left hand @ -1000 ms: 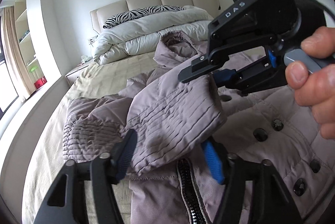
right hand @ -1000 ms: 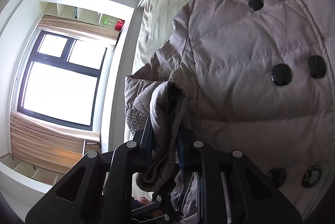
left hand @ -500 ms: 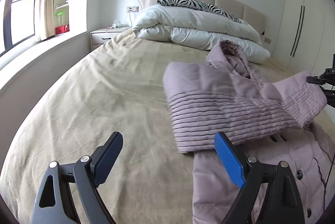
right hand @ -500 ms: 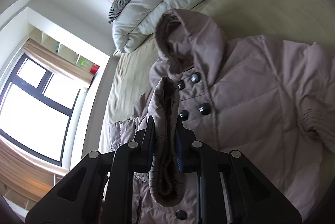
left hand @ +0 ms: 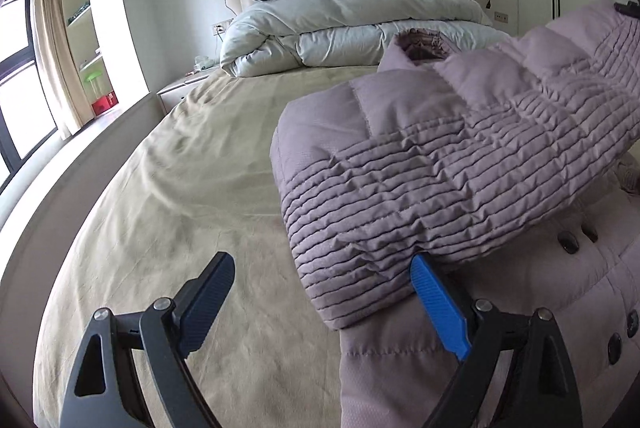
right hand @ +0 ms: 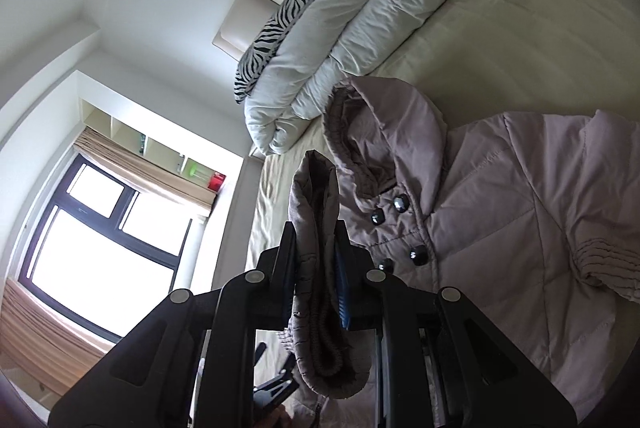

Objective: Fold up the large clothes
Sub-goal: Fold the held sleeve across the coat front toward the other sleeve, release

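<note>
Mauve quilted coat (right hand: 520,228) lay front-up on the bed (left hand: 192,188), one sleeve (left hand: 460,164) lifted across it.

Right gripper (right hand: 316,268) was clamped on the ribbed cuff (right hand: 320,348) of the sleeve, its jaws pressed against the fabric from both sides. In the left wrist view the sleeve stretched up and rightward over the coat's dark buttons (left hand: 568,242). Left gripper (left hand: 320,300) stood wide apart and held nothing; its right finger's blue pad (left hand: 438,304) sat at the sleeve's lower edge, its left finger over bare sheet. The hood (right hand: 384,132) pointed toward a white duvet (right hand: 360,28) at the headboard.
</note>
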